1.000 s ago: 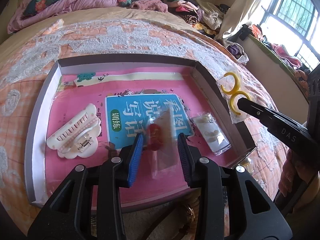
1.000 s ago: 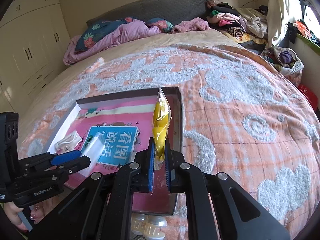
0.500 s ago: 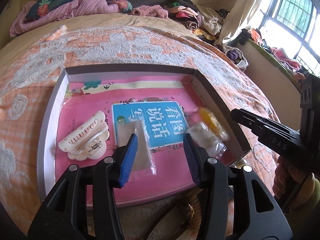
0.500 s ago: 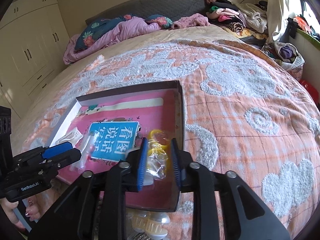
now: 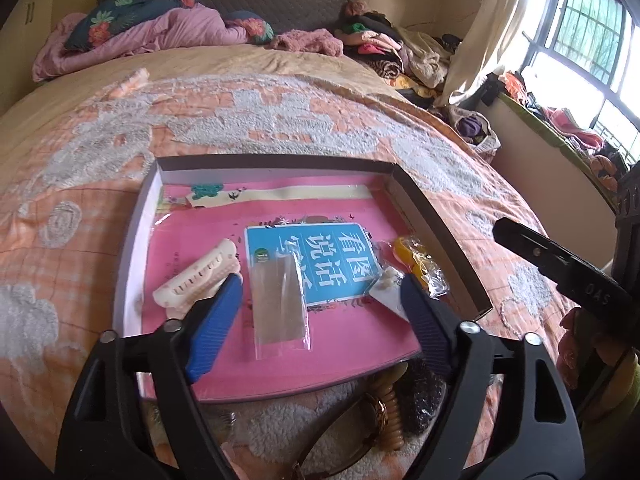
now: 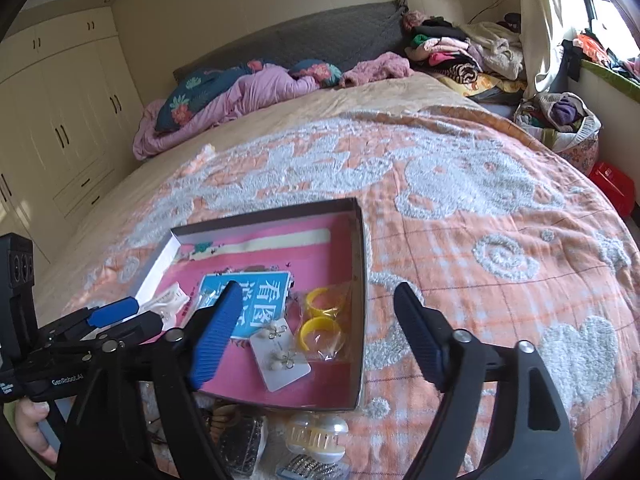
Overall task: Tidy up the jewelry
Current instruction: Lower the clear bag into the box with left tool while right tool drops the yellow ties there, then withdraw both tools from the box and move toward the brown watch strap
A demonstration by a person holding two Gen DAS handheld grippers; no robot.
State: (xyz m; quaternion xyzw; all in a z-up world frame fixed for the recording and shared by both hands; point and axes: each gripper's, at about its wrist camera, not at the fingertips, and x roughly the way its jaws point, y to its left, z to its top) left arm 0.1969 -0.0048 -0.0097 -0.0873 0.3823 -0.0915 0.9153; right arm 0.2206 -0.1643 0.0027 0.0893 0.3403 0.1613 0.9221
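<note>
A bed (image 6: 480, 208) under an orange-and-white quilt is being used, with wardrobes (image 6: 60, 120) at left and a window (image 5: 580, 40) at right. One shallow box (image 5: 440, 236) is lying on it, holding, left to right, one cream hair claw (image 5: 196, 280), one clear packet (image 5: 280, 304), one earring card (image 6: 280, 356) and two yellow bangles (image 6: 322, 320). Both the left tool (image 5: 320, 300) and right tool (image 6: 316, 320) are being held apart, just opened, gripping nothing.

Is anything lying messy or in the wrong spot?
Yes. A cream hair clip and sparkly barrettes lie on the orange blanket, outside the shallow pink-lined box holding the other pieces.
</note>
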